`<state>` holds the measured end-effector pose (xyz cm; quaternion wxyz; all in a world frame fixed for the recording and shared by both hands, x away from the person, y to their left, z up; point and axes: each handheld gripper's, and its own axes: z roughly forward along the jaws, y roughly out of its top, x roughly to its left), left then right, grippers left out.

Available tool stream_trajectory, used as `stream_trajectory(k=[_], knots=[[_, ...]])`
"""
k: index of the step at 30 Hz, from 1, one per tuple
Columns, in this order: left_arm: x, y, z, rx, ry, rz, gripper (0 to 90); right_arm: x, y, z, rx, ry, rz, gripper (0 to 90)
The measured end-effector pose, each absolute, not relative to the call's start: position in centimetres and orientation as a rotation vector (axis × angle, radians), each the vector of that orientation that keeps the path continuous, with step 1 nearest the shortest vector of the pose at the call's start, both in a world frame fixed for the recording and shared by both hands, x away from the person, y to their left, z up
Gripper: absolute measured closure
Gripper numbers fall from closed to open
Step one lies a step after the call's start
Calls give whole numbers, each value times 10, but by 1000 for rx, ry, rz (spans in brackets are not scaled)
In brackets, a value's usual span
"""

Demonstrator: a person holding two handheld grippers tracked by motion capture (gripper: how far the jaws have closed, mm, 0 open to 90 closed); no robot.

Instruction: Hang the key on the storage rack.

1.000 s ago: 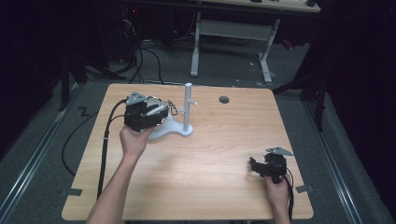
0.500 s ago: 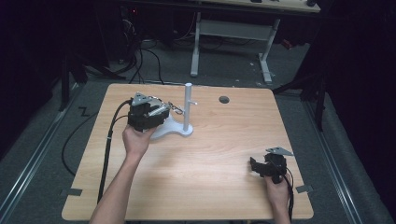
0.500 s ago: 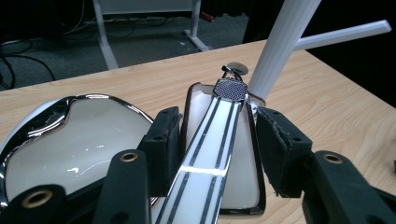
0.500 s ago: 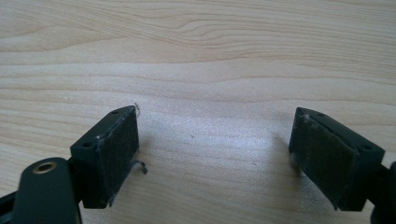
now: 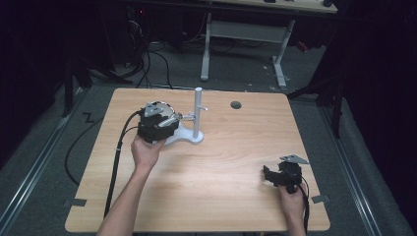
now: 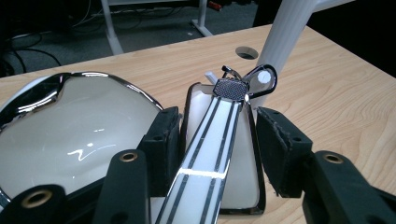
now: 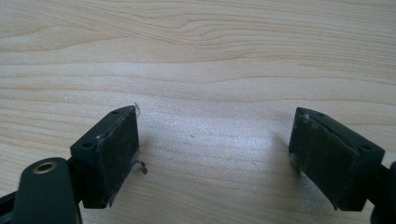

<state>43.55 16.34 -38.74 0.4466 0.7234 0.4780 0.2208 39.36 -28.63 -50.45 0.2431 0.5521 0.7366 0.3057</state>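
Your left claw (image 6: 212, 154) has black pads w/ rough grey faces. The strap (image 6: 212, 149) between them is white w/ two thin black stripes running lengthwise, chrome edging, and a dark mesh-patterned clasp (image 6: 230, 88) at its tip. Beside it, the dome (image 6: 70, 130) is cream-white w/ a shiny chrome rim. The stand (image 5: 197, 115) is white. The surface (image 5: 236, 162) is light wood w/ wavy grain. Your right claw (image 7: 215, 158) is black, pads grey and frayed.
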Motion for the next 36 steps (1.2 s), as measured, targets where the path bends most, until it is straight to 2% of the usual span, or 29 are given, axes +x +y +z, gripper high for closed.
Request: stream_trajectory(k=[22, 36], knots=[[435, 150, -411, 1857, 1193, 582, 511, 394, -286, -505, 1511, 2011, 836, 162], [441, 138, -423, 1899, 1190, 561, 510, 394, -286, -505, 1511, 2011, 836, 161]])
